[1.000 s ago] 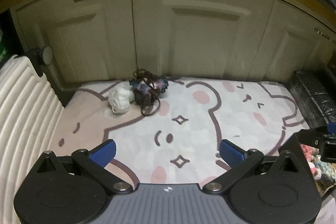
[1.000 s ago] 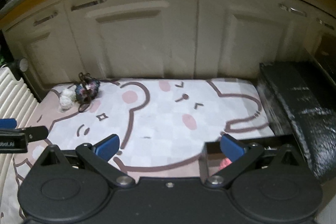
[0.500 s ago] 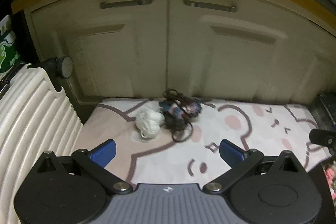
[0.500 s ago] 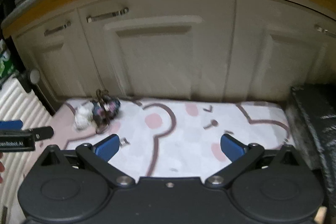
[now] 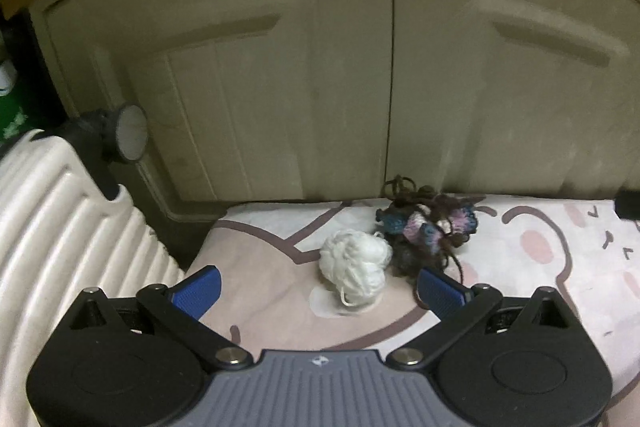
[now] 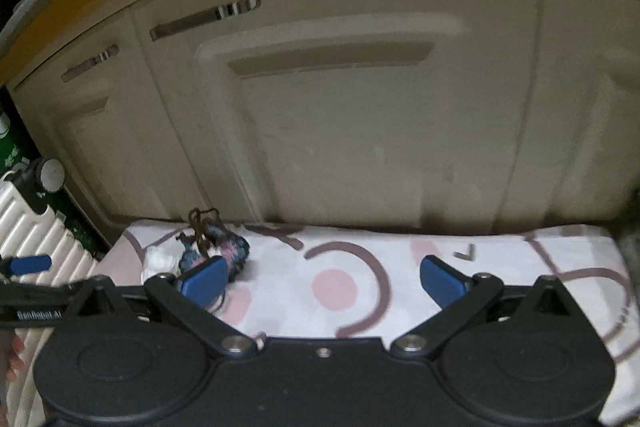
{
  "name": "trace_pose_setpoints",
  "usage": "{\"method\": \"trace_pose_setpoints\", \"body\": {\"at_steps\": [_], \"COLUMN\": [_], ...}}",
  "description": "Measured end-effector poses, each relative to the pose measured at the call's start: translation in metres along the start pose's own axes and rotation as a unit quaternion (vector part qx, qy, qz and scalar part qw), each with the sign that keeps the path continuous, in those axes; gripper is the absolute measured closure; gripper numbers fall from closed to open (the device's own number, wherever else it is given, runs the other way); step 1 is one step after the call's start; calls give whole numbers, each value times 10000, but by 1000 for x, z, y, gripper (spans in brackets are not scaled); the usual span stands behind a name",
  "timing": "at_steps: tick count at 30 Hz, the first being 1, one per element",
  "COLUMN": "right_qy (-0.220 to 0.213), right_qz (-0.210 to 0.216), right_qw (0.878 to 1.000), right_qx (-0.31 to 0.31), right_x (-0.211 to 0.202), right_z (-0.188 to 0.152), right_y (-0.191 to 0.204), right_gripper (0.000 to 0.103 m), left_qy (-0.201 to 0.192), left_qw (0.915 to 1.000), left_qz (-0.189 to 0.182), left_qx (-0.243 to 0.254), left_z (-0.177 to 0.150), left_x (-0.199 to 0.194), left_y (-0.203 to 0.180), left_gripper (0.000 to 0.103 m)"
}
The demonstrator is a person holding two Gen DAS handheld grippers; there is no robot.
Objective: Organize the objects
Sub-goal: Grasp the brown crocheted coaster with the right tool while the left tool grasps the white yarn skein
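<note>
A white yarn ball (image 5: 354, 267) lies on the bear-print mat (image 5: 260, 307), touching a dark blue, pink and brown yarn bundle (image 5: 428, 231) to its right. My left gripper (image 5: 318, 291) is open and empty, just in front of the white ball, which sits between the fingers' line of sight. In the right wrist view the bundle (image 6: 224, 251) and the white ball (image 6: 158, 261) lie at the far left of the mat. My right gripper (image 6: 322, 279) is open and empty over the mat (image 6: 400, 267). The left gripper's blue fingertip (image 6: 30, 264) shows at the left edge.
Cream cabinet doors (image 5: 360, 87) with metal handles stand right behind the mat. A white ribbed suitcase (image 5: 48, 227) with a black wheel (image 5: 120, 135) stands on the left. A dark object (image 6: 634, 239) borders the mat on the right.
Both grippers have moved left and forward toward the yarn, which now looks larger and closer. The black box with items at the right has left both views.
</note>
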State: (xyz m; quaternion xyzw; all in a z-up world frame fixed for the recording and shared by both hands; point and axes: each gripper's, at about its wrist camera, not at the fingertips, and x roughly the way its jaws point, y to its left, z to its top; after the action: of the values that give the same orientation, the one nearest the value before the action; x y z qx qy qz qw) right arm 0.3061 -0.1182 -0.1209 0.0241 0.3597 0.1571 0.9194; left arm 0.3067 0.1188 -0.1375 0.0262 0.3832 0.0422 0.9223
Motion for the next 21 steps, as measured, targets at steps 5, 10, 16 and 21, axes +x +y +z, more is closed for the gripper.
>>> {"method": "trace_pose_setpoints", "body": {"at_steps": [5,10,16,21], "right_qy": [-7,37,227,344], "right_qz": [258,481,669,730], "right_qw": [9992,9973,9945,9922], "right_qx": [307,554,768,950], "right_x": [34,66,100,123], "right_z": [1,-2,-11,-17], "right_y": [13,30,45,52], "right_gripper": [0,0,0,0], "left_qy": [-145,-334,-328,-325], "left_qw": [9992,9974,9966,9953], "left_qz": [-352,-595,-709,-843], "left_qx": [-92,-245,-274,-355], "left_z": [-6,-12,-19,-23], "left_x": [22,39,60,75], "left_y": [4,1,-1,0], "left_gripper": [8,16,28,39]}}
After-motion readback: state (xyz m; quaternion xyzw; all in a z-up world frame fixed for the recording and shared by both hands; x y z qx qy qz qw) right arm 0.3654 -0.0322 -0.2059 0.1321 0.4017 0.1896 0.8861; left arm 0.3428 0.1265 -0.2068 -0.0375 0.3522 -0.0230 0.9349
